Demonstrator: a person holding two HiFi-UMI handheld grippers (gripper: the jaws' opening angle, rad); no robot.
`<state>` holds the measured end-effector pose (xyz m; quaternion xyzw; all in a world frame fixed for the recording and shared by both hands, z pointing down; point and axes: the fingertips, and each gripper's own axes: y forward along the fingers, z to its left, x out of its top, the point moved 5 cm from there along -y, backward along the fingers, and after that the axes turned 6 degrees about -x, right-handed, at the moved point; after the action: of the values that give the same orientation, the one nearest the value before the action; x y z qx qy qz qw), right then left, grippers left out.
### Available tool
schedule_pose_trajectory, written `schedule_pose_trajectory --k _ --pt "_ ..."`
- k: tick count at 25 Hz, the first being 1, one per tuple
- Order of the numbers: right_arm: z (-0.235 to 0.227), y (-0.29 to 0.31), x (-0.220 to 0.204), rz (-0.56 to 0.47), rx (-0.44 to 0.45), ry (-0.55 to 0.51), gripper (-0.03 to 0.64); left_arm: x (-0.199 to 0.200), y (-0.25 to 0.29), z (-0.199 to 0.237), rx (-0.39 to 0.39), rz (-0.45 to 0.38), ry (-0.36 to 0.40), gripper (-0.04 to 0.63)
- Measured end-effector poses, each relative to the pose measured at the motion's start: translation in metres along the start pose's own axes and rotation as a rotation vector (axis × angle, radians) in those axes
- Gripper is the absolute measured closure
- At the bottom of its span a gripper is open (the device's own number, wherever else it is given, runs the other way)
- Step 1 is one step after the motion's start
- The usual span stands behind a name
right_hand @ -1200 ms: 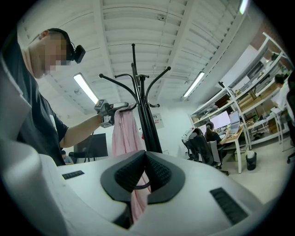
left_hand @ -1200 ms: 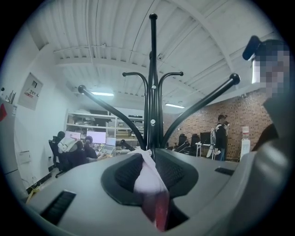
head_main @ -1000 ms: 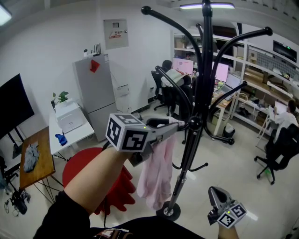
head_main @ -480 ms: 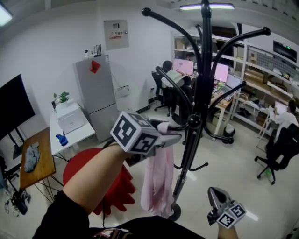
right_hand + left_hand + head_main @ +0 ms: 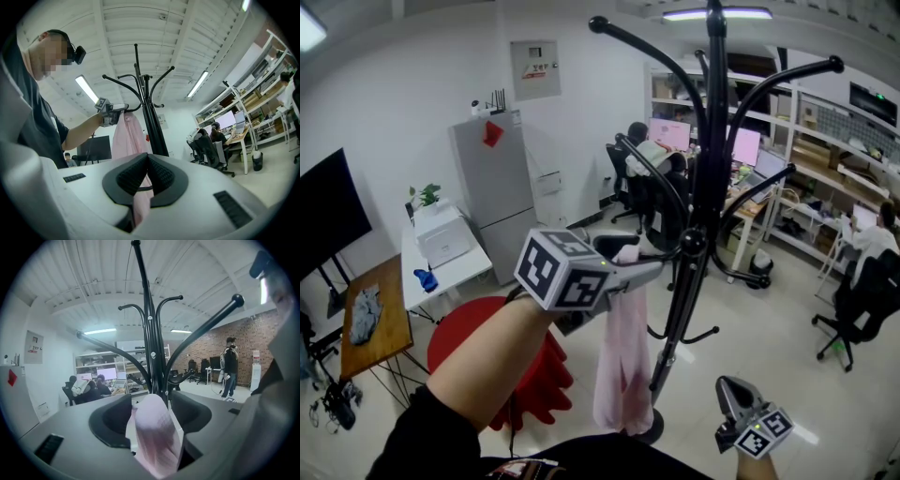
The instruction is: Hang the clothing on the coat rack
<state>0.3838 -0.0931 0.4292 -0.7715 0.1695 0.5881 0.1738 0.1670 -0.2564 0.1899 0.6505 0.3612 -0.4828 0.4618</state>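
The black coat rack (image 5: 705, 169) stands right in front of me, with its curved hooks spreading from the pole. A pink garment (image 5: 623, 366) hangs straight down from a low hook on the rack's left side. My left gripper (image 5: 628, 255) is at the garment's top. Its jaws have just been opening and now stand wide, with the pink cloth (image 5: 154, 437) loose between them and the rack (image 5: 152, 348) just beyond. My right gripper (image 5: 733, 389) is low at the right, apart from the garment. In its own view its jaws (image 5: 146, 159) are shut on nothing, facing the rack (image 5: 151, 122) and the hanging garment (image 5: 126, 136).
A red round seat (image 5: 478, 347) sits left of the rack's base. Beyond it are a wooden table (image 5: 370, 319), a white table (image 5: 441, 253) and a grey fridge (image 5: 492, 187). People sit at desks (image 5: 656, 169) behind the rack. A black office chair (image 5: 862, 300) stands at the right.
The left jaws have opened off the pink garment. The garment was bunched at the gripper and now hangs longer and straighter from the hook. The right gripper has not moved.
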Motion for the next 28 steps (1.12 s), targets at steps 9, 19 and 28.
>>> schedule_pose_trajectory --k 9,19,28 --pt "0.002 0.001 -0.002 0.003 0.007 -0.001 0.609 0.005 -0.017 -0.002 -0.013 -0.114 -0.017 0.301" --pt "0.019 0.007 0.001 0.003 0.028 -0.010 0.609 -0.009 -0.076 0.007 0.001 -0.362 -0.101 0.301" --pt "0.058 0.029 0.001 0.016 0.072 -0.034 0.609 -0.102 -0.137 0.014 0.008 -0.382 -0.196 0.362"
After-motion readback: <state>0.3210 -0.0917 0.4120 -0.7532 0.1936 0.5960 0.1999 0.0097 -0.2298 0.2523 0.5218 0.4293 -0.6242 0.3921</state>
